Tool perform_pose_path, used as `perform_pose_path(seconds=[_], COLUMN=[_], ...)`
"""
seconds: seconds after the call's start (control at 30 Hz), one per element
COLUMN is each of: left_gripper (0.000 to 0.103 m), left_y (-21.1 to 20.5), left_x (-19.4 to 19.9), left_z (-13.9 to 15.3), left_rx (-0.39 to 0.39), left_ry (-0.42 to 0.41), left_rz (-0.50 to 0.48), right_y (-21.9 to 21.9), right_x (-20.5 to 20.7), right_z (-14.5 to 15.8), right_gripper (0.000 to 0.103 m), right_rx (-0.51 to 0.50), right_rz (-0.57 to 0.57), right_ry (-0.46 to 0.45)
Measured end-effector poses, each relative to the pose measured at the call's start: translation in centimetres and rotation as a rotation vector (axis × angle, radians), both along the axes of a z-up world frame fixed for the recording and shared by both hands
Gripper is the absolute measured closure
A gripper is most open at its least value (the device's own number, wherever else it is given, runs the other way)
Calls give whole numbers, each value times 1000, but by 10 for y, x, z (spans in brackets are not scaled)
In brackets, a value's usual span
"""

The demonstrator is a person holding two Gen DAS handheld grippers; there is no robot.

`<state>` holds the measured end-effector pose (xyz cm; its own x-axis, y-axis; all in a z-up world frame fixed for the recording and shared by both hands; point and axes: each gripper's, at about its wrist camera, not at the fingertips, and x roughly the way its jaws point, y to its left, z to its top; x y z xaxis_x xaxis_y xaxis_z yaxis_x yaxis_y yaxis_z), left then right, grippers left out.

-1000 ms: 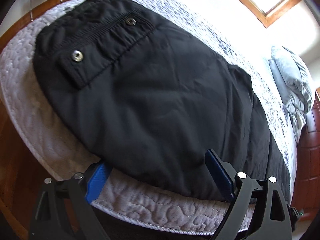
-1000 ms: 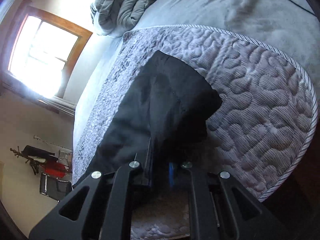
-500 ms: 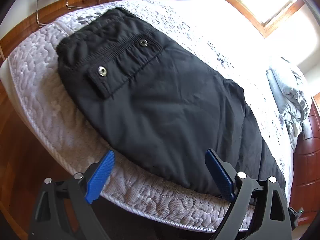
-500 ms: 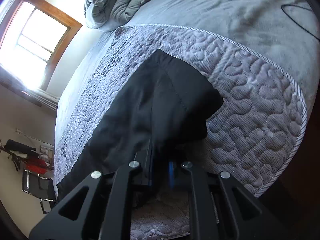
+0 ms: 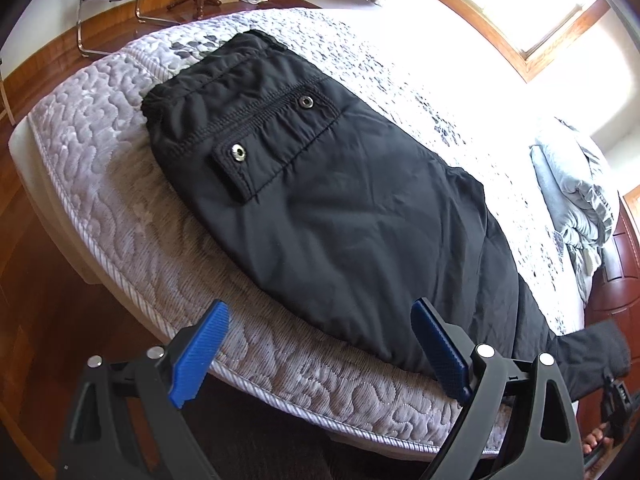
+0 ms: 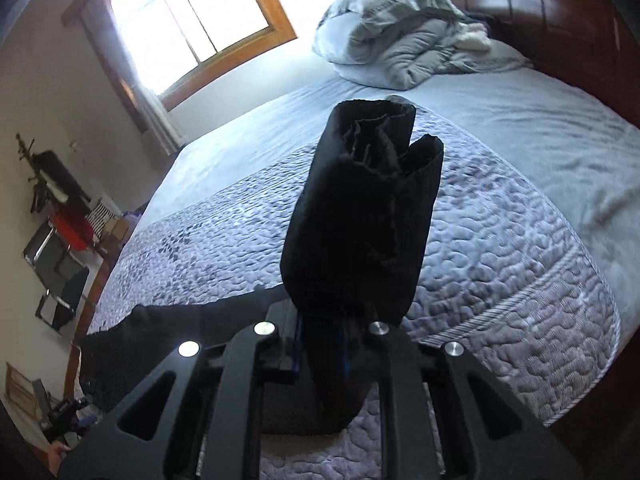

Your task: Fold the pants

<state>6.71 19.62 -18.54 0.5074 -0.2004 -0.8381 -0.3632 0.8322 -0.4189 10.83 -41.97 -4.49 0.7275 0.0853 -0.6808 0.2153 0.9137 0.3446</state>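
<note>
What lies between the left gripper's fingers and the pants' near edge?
Only a bare strip of quilted mattress separates the left gripper from the pants, per the left wrist view.

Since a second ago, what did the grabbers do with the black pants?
The right gripper, clamped on the pants' leg end, lifted it off the quilt and rolled, so the cuff now sticks up. The left gripper backed away, open and empty. The waistband stayed flat on the bed.
</note>
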Motion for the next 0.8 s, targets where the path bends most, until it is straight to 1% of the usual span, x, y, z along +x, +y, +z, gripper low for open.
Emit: perform_pose_path(seconds=[0.1, 0.17, 0.27, 0.4, 0.5, 0.6, 0.67, 0.7, 0.73, 0.8], left_gripper=[10, 10, 10, 10, 10, 10, 10, 10, 10, 10], left_y=[0, 2, 6, 11, 12, 14, 13, 13, 12, 12], left_x=[-2, -4, -9, -13, -15, -17, -19, -19, -19, -18], left_z=[-2, -3, -4, -8, -9, -10, -11, -11, -12, -13], left_rx=[-5, -9, -17, -31, -34, -45, -46, -44, -44, -50], left_ry=[2, 5, 10, 20, 24, 26, 27, 27, 28, 33], left_rz=[4, 10, 23, 36, 42, 44, 43, 41, 40, 41], right_y=[44, 75, 111, 166, 200, 230, 242, 246, 249, 250], right_x=[13, 21, 29, 36, 38, 36, 32, 30, 28, 22], right_z=[6, 3, -7, -32, -55, -83, -98, -104, -108, -113], right_gripper=[90, 90, 90, 90, 90, 90, 83, 75, 62, 46], right_rx=[-96, -159, -213, -313, -372, -476, -518, -524, -518, -467], right_rz=[115, 196, 287, 426, 500, 558, 584, 604, 629, 687], right_ry=[2, 14, 33, 77, 117, 163, 177, 188, 199, 209])
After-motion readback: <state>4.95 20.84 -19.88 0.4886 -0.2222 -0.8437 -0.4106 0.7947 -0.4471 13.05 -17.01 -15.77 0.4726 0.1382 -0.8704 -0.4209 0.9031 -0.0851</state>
